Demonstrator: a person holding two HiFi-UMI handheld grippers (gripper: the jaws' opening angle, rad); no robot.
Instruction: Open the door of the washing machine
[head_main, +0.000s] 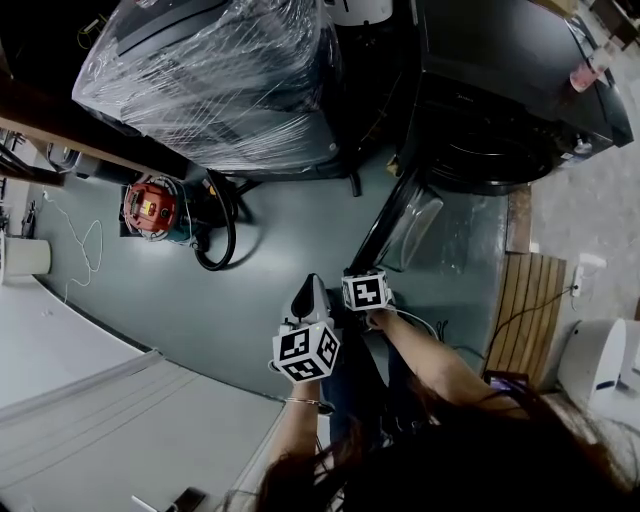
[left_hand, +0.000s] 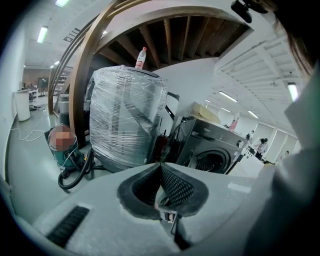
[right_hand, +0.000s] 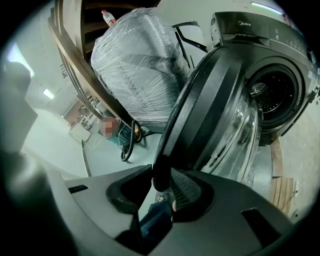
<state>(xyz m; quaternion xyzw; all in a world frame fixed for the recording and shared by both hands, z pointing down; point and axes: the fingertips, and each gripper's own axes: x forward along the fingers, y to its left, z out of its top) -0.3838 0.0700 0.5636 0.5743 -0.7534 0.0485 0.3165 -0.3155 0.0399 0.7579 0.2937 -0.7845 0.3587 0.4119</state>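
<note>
Found washing machine (head_main: 500, 60) at upper right of the head view, dark-fronted, with drum opening (right_hand: 274, 95) exposed. Found door (right_hand: 210, 110) swung well out from the machine front, glass bowl bulging toward the drum side. Noted right gripper (right_hand: 162, 186) clamped on the door's outer rim, with the dark rim seated between both jaws. Noted left gripper (left_hand: 160, 169) just beside the right one and nearer the person, jaws pressed together at the tips, nothing between them, apart from the door. Recorded shrink-wrapped appliance (head_main: 215, 80) to the left of the machine, with bottle (left_hand: 142, 56) upright on top. Recorded red vacuum cleaner (head_main: 150, 205) with black hose (head_main: 220, 235) on grey floor (head_main: 300, 230), near the wrapped unit. Recorded wooden pallet (head_main: 528, 305) on the floor to the right of the door.
</note>
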